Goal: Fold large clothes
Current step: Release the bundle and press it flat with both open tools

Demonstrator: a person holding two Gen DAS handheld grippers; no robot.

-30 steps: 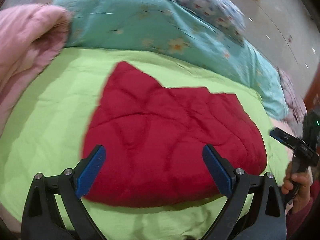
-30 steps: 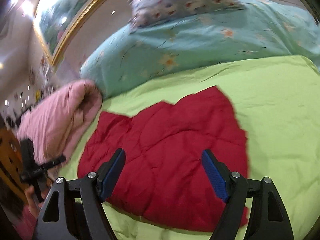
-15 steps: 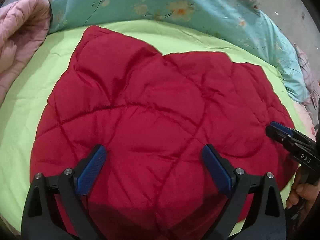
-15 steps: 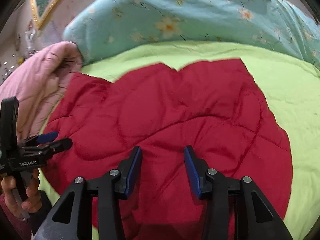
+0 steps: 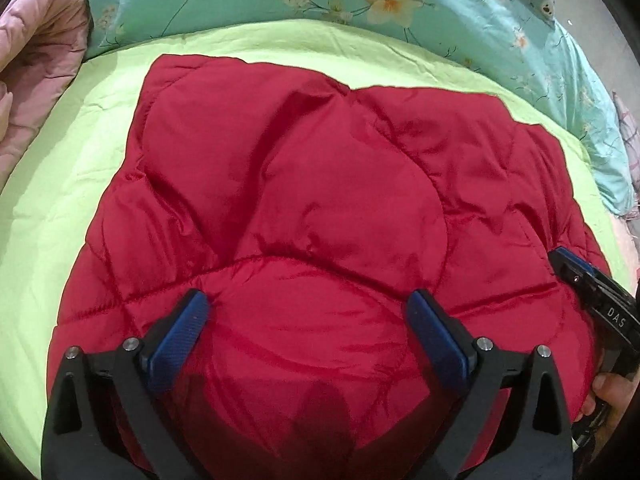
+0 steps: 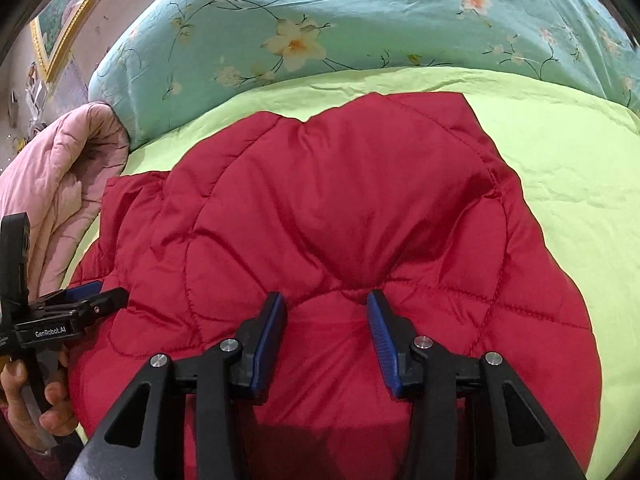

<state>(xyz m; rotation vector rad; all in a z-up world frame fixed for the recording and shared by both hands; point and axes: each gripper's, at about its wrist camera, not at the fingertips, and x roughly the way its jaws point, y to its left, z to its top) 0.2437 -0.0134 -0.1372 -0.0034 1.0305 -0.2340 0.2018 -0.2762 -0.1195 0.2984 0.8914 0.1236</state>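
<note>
A red quilted padded garment (image 5: 320,200) lies spread on a lime green bedsheet (image 5: 60,200); it also fills the right wrist view (image 6: 340,220). My left gripper (image 5: 306,332) is wide open, its blue pads pressed down onto the garment's near part. My right gripper (image 6: 326,320) is partly closed, with a puff of the red fabric bulging between its pads; the pads do not meet. Each gripper shows in the other's view: the right gripper (image 5: 592,292) at the garment's right edge, the left gripper (image 6: 72,312) at its left edge.
A teal floral duvet (image 5: 360,0) is piled along the far side of the bed. A pink quilt (image 5: 36,60) lies bunched at the left. A gold-framed picture (image 6: 60,28) hangs on the wall at the far left.
Both grippers have dropped down and forward onto the red garment. The right gripper has narrowed from wide open to partly closed. The left stays wide open.
</note>
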